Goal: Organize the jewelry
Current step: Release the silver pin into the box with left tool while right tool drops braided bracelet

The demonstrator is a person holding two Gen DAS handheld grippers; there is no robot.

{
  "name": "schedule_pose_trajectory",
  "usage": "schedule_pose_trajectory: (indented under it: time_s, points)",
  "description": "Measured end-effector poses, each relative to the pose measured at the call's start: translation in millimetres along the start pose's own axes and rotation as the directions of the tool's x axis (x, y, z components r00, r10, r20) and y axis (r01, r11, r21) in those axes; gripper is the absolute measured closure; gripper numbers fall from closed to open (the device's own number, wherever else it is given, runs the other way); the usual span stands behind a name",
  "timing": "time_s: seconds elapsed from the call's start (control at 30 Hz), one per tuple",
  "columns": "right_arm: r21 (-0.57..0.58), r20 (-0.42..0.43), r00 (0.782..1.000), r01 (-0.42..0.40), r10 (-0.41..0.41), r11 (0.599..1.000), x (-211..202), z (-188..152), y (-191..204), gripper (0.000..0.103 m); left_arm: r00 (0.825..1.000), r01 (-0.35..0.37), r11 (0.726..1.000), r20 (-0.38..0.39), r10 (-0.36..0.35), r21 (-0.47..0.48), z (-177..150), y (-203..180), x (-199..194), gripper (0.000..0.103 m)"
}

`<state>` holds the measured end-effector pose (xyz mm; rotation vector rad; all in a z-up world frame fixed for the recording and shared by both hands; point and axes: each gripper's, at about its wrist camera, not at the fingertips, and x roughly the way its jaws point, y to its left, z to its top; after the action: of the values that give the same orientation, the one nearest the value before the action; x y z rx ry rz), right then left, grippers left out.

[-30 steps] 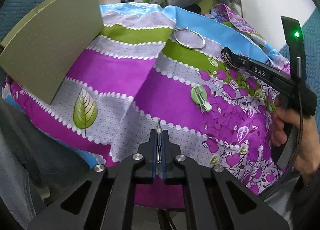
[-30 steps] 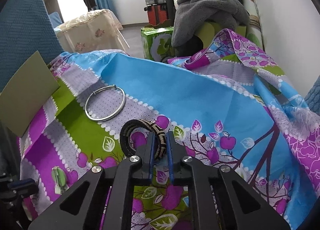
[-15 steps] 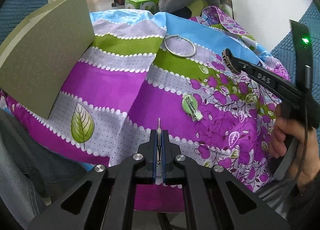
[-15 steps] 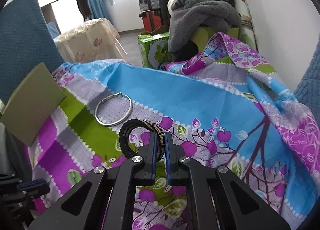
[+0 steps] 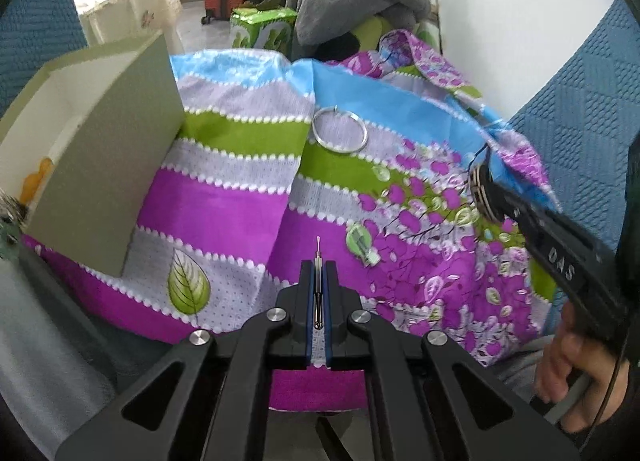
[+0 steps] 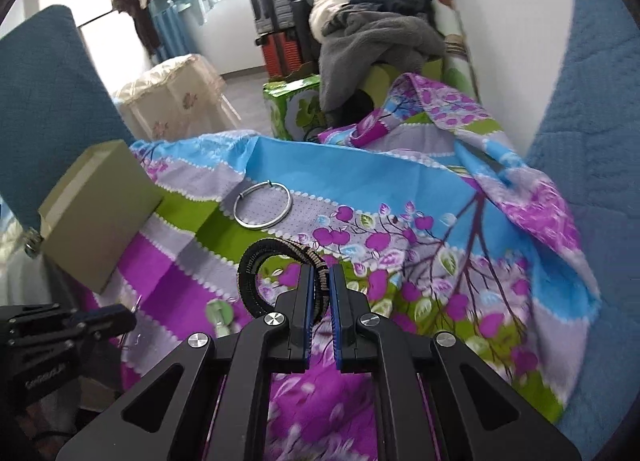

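My left gripper (image 5: 318, 267) is shut on a thin metal hairpin (image 5: 317, 251) and holds it above the purple cloth. My right gripper (image 6: 321, 275) is shut on a black and beige beaded bracelet (image 6: 256, 261), raised above the cloth; the bracelet also shows in the left wrist view (image 5: 482, 191). A silver bangle (image 5: 339, 129) (image 6: 263, 209) lies flat on the cloth further back. A green round hair clip (image 5: 362, 243) (image 6: 218, 311) lies on the purple part. An open olive box (image 5: 92, 165) (image 6: 100, 209) stands at the left with small items inside.
The patterned cloth (image 5: 240, 197) drapes over a mound. Blue cushions (image 6: 44, 101) flank both sides. A white wall (image 5: 520, 21), a pile of clothes (image 6: 372, 37), a green carton (image 6: 296, 105) and suitcases stand behind.
Both grippers have pulled back and risen with their items. The box's open inside has come into the left wrist view. The bangle and clip lie as before.
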<state>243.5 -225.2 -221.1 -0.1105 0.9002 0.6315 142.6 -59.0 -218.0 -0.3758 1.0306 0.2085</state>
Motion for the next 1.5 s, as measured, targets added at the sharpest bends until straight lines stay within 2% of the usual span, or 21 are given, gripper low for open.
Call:
schedule_pose_trajectory:
  time_s: [0.13, 0.4, 0.73, 0.97, 1.13, 1.23, 1.5]
  points:
    - [0.035, 0.010, 1.000, 0.026, -0.027, 0.999, -27, 2, 11, 0.097, 0.999, 0.039, 0.999, -0.013, -0.039, 0.012, 9, 5, -16, 0.100]
    - [0.062, 0.035, 0.998, 0.049, -0.051, 0.997, -72, 14, 39, 0.097, 0.996, 0.076, 0.996, 0.048, -0.078, 0.041, 34, 17, -65, 0.100]
    - [0.026, 0.149, 0.988, 0.031, -0.035, 0.999, -112, 81, 96, 0.097, 0.980, 0.085, 0.996, 0.176, -0.090, 0.041, 86, 50, -121, 0.100]
    - [-0.005, 0.174, 0.985, -0.010, 0.011, 1.000, -110, 112, 140, 0.097, 0.970, 0.082, 0.997, 0.230, -0.082, 0.012, 109, 87, -145, 0.100]
    - [-0.049, 0.173, 0.983, -0.058, 0.065, 0.997, -100, 128, 173, 0.097, 0.967, 0.058, 0.998, 0.249, -0.047, -0.039, 115, 121, -152, 0.100]
    - [-0.069, 0.167, 0.982, -0.081, 0.092, 0.994, -92, 133, 191, 0.097, 0.968, 0.019, 0.999, 0.251, -0.008, -0.040, 120, 141, -154, 0.100]
    - [-0.123, 0.075, 0.984, -0.152, 0.162, 0.981, -50, 132, 239, 0.096, 0.978, -0.003, 0.998, 0.209, 0.018, -0.070, 119, 185, -140, 0.100]
